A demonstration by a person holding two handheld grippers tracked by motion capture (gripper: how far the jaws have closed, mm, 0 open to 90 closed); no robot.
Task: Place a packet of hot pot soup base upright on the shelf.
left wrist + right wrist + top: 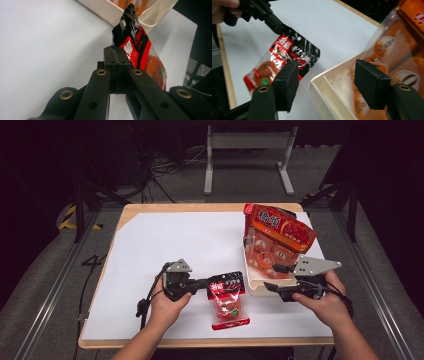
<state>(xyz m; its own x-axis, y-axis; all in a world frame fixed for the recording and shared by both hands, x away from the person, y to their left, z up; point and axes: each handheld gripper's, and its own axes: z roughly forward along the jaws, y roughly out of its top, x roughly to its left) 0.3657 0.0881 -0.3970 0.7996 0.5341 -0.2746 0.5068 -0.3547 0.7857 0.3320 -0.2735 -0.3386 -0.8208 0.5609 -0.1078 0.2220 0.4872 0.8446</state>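
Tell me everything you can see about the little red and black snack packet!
The snack packet is a small, shiny plastic pouch. Its top is black and red with white writing and a hang hole; its lower part is clear, showing something orange-red inside, edged in red. The left gripper is shut on its top edge, so that end is raised. Its bottom end looks to be near or on the white table sheet. It sits just left of the cream tray, not touching it.

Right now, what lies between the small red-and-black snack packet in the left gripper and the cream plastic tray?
Nothing: in the high view only bare white table sheet separates the small red-and-black snack packet from the cream plastic tray.
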